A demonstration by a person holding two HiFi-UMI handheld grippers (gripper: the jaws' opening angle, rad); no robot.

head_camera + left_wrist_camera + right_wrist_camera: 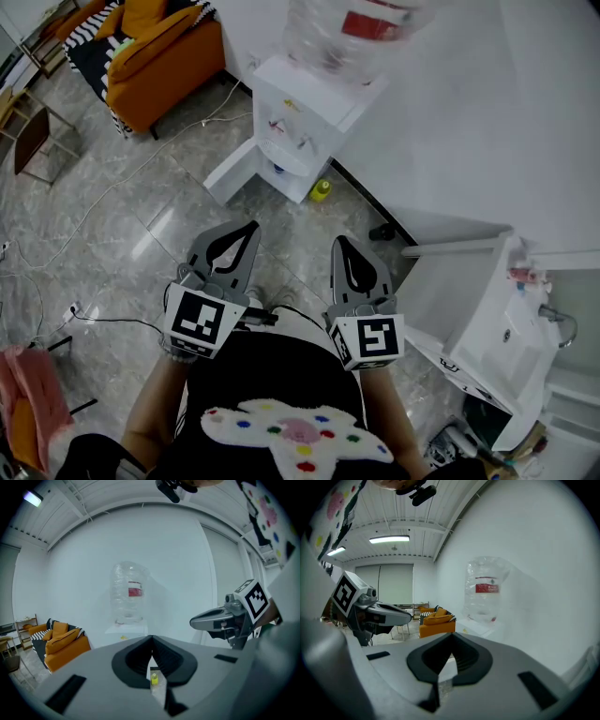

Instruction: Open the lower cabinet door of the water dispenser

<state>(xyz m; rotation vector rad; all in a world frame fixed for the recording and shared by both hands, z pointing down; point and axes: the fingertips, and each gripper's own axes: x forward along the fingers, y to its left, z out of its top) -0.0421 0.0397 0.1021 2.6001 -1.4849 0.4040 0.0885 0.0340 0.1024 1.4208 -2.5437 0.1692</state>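
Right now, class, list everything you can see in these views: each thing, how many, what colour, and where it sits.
water dispenser: one, white, against the wall ahead
water bottle: one, clear with a red label, on top of the dispenser
small object: one, yellow, on the floor beside the dispenser
sofa: one, orange, far left
cables: several, white and black, across the floor
side unit: one, white, right edge
left claw: one, grey, shut and empty, in front of the person
right claw: one, grey, shut and empty, beside the left
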